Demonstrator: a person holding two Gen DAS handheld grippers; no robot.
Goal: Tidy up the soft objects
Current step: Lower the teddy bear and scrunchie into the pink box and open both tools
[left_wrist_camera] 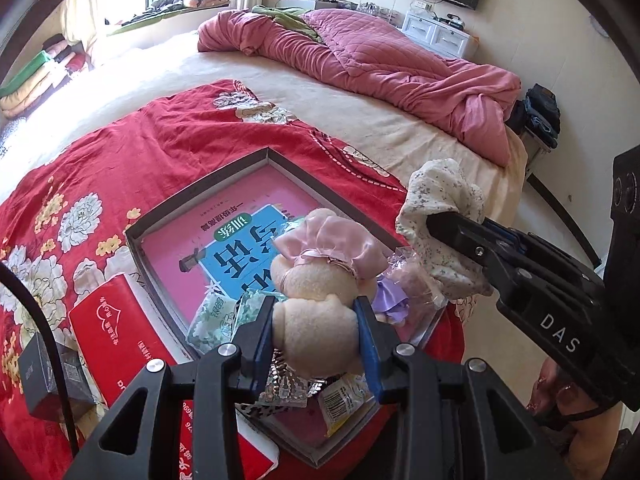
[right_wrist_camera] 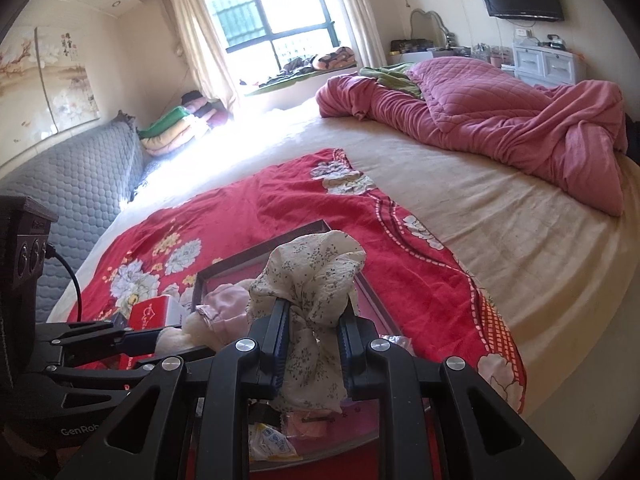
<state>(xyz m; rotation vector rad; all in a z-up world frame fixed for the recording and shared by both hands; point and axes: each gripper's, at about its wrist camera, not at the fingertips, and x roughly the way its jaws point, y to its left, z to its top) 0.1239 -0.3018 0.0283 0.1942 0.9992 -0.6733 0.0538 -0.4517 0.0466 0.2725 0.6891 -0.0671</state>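
My left gripper (left_wrist_camera: 316, 316) is shut on a beige plush toy in a pink dress (left_wrist_camera: 316, 280) and holds it over a grey shallow box (left_wrist_camera: 224, 176) on the bed. The toy also shows in the right wrist view (right_wrist_camera: 208, 316). My right gripper (right_wrist_camera: 314, 316) is shut on a white floral cloth (right_wrist_camera: 312, 276), bunched and raised above the box's right side. In the left wrist view the cloth (left_wrist_camera: 440, 200) and the right gripper (left_wrist_camera: 444, 220) sit to the right of the toy. The box (right_wrist_camera: 280, 236) holds a pink book (left_wrist_camera: 236, 220) and several small packets (left_wrist_camera: 212, 316).
A red floral blanket (left_wrist_camera: 140, 140) lies under the box. A red tissue pack (left_wrist_camera: 120, 332) and a dark small box (left_wrist_camera: 48, 372) sit to its left. A pink quilt (right_wrist_camera: 500, 112) is heaped at the bed's far side. A grey headboard (right_wrist_camera: 72, 176) stands left.
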